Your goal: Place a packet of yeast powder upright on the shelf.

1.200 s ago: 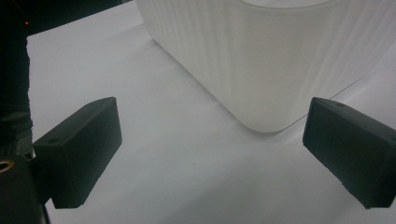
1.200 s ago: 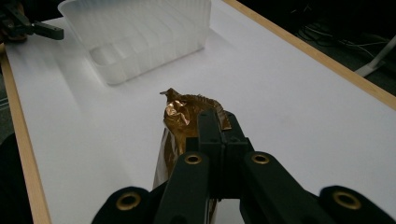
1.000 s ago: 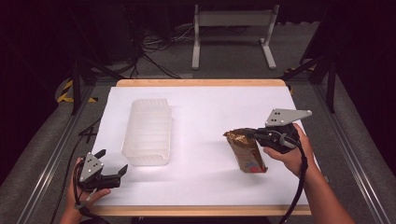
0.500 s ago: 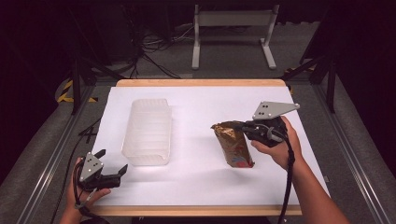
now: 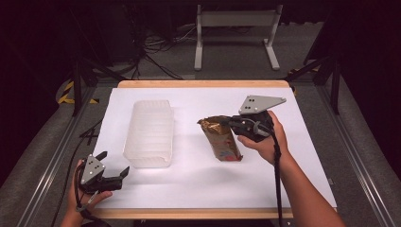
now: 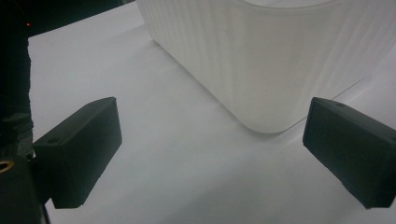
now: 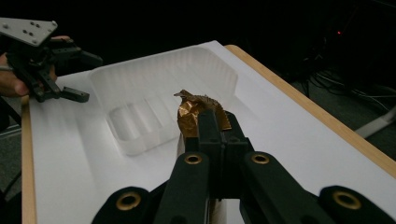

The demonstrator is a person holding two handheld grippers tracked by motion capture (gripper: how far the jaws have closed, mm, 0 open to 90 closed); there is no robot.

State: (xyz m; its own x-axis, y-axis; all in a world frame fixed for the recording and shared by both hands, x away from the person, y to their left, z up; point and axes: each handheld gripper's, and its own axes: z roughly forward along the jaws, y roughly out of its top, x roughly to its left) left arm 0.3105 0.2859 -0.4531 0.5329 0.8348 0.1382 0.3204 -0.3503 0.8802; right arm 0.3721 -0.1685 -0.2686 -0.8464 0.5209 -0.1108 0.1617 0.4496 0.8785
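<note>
The right tool (image 5: pixel 226 124) is closed on the top edge of the bag (image 5: pixel 221 139), a crumpled gold-brown one. The bag hangs down from the jaws toward the near side, over the white tabletop (image 5: pixel 198 189), right of the middle. In the right gripper view the bag's top (image 7: pixel 198 112) sticks out just past the closed jaws. The tray (image 5: pixel 149 132), clear plastic, lies left of the bag, apart from it. The left tool (image 5: pixel 115 178) rests at the near left corner, jaws wide open with nothing between them, near the tray's corner (image 6: pixel 266 70).
</note>
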